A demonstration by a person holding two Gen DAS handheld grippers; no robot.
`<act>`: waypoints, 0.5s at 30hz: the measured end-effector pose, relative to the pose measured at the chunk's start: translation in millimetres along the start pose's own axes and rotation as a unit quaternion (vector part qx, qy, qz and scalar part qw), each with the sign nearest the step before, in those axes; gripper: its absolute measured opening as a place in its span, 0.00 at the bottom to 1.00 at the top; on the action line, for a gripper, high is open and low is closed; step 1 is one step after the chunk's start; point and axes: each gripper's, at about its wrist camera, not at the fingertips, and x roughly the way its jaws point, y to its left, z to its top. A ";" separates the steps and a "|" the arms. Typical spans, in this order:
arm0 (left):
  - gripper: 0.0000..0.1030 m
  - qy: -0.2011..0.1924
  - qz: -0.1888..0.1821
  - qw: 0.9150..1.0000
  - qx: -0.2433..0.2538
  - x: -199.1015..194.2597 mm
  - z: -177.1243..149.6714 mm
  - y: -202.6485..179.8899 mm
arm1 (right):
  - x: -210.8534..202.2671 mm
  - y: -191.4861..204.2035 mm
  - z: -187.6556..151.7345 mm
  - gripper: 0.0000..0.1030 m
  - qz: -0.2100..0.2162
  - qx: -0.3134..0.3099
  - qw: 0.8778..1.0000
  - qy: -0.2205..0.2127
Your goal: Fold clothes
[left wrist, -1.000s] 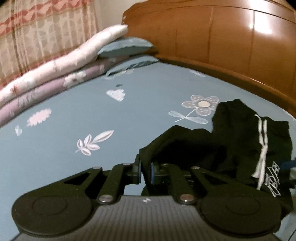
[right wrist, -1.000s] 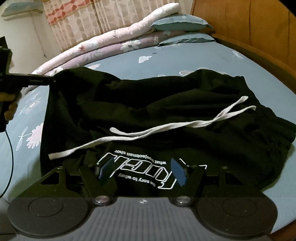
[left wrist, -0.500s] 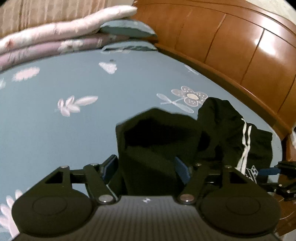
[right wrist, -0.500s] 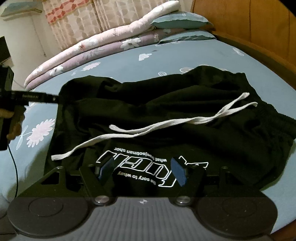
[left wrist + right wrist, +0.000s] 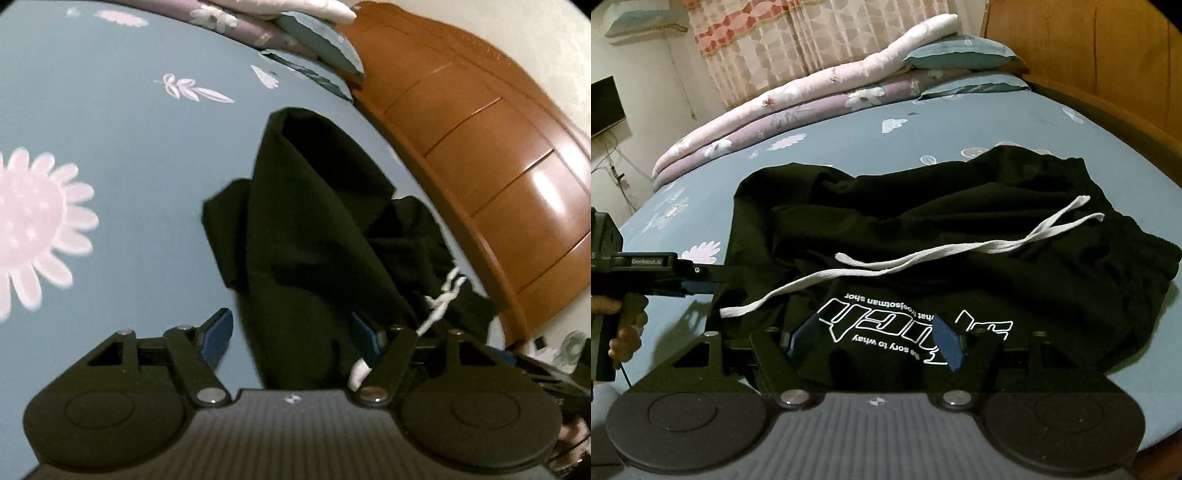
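Showing only in the right view, white lettering marks the shorts.

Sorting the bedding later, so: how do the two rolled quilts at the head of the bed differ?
The upper quilt is pale pink; the lower quilt is mauve purple. The pink one lies on top, its far end resting on the blue pillow; the purple one lies under it on the sheet. Both carry white flower prints.

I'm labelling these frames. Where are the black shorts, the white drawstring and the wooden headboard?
black shorts [image 5: 1015, 229]: right wrist view, on the bare black fabric above the drawstring.
white drawstring [image 5: 923, 258]: right wrist view, on the middle of the flat cord.
wooden headboard [image 5: 517, 177]: left wrist view, on a glossy panel.
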 end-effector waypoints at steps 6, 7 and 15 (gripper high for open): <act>0.65 -0.024 -0.054 0.998 0.000 -9.1 -11.5 -9.1 | -3.5 -3.6 -2.0 0.73 0.003 0.009 1.000 -0.004; 0.65 -0.019 -0.043 0.999 0.003 -5.9 -12.9 -8.5 | -3.4 -2.7 -2.1 0.73 0.004 0.008 1.000 -0.003; 0.58 -0.057 -0.116 0.991 -0.041 -9.6 -26.4 0.6 | -2.6 2.8 -3.3 0.73 0.016 -0.004 1.000 0.000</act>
